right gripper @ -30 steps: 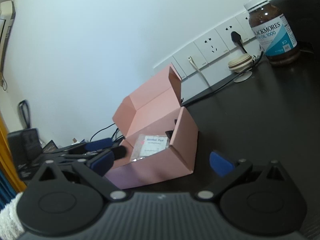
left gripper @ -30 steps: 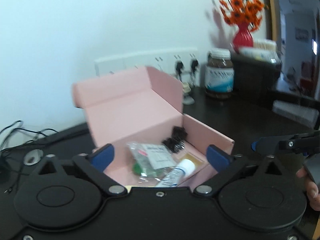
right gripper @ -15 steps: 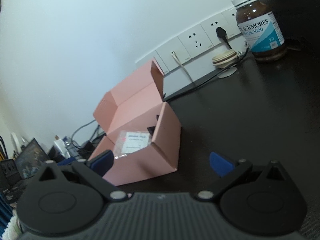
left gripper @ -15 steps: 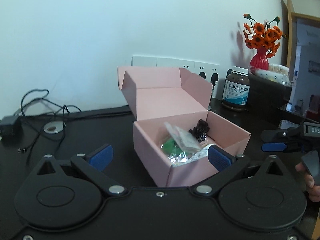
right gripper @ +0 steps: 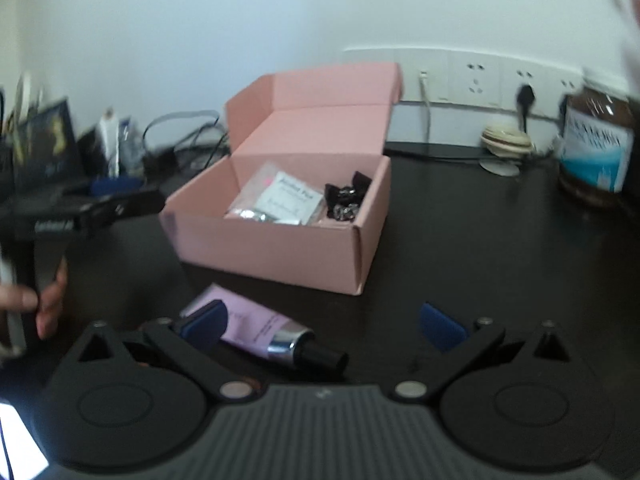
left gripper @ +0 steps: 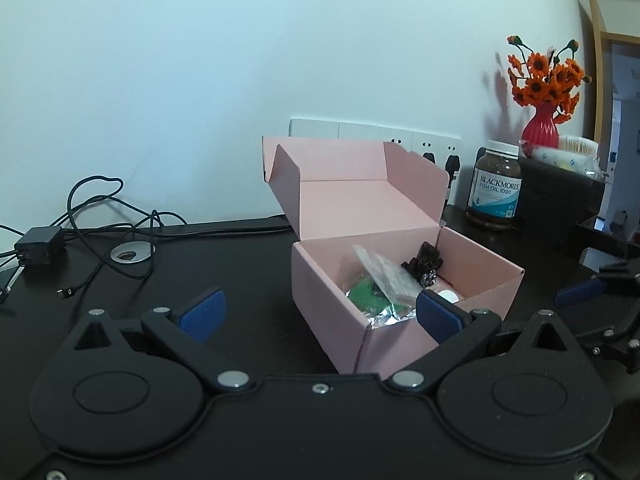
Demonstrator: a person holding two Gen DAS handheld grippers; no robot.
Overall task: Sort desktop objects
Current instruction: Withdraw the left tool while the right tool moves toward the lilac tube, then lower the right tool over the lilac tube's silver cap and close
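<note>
pink box (left gripper: 404,280) sits on the dark desk (left gripper: 240,264), lid flipped up toward the wall, opening facing up; in the left wrist view one corner points at the camera, long axis running left-front to right-back. inside: clear packet with a white label (right gripper: 289,199), green foil item (left gripper: 366,298), black clips (left gripper: 424,266), white cap of a tube (left gripper: 448,295). lilac tube (right gripper: 256,330) lies flat on the desk just in front of the box, apart from it, long axis diagonal, black cap (right gripper: 324,356) pointing right and toward the camera, crimped end toward the box. right gripper (right gripper: 320,326) has its fingers spread wide, holds nothing; left pad (right gripper: 204,322) overlaps the tube in view, contact cannot be told, right pad clear of it. left gripper (left gripper: 318,312) also spread wide and empty, right pad (left gripper: 438,318) in front of the box's near wall, touching or not cannot be told. a hand (right gripper: 44,304) grips the left tool's handle at the left edge of the right wrist view. fish oil bottle (left gripper: 496,186) upright right of the box by the wall sockets (left gripper: 400,136), red vase of orange flowers (left gripper: 540,128) behind it. versus 0.5 s ago: the right view has swung to face the box more squarely and the tube is now in frame; the left view has the box further right, both grippers as wide as before. right view is motion-blurred.
</note>
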